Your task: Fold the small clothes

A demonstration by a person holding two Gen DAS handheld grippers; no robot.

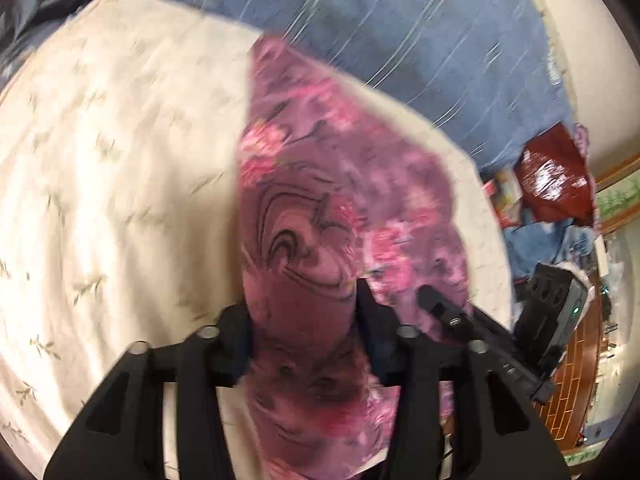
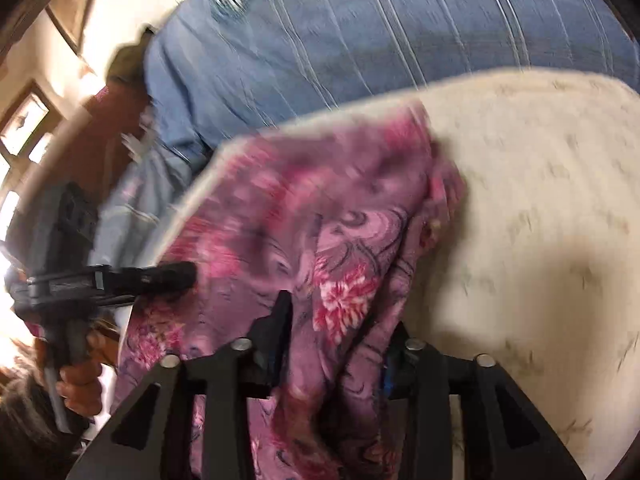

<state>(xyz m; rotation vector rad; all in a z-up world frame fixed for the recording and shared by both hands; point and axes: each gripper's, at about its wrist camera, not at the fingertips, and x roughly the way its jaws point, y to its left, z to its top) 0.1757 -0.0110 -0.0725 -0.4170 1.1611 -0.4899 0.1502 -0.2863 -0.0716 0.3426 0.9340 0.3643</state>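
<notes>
A pink and purple flowered garment [image 1: 320,184] lies across a cream leaf-print cloth [image 1: 120,160], and its near end rises into my left gripper [image 1: 300,304]. The fabric fills the gap between the black fingers, which are shut on it. In the right wrist view the same garment [image 2: 288,216] runs up between the fingers of my right gripper [image 2: 342,316], which pinch a bunched fold. Both grippers hold the near edge side by side. The right gripper [image 1: 434,300] shows at the garment's right edge, and the left gripper [image 2: 176,276] at its left edge. Both views are motion-blurred.
The cream cloth [image 2: 540,200] covers a bed with a blue striped sheet [image 1: 420,40] behind it. A dark red bag [image 1: 556,184] and blue clothes [image 1: 540,240] are piled beyond the bed's right side, above a wooden floor [image 1: 576,380]. A hand [image 2: 80,380] grips the left gripper's handle.
</notes>
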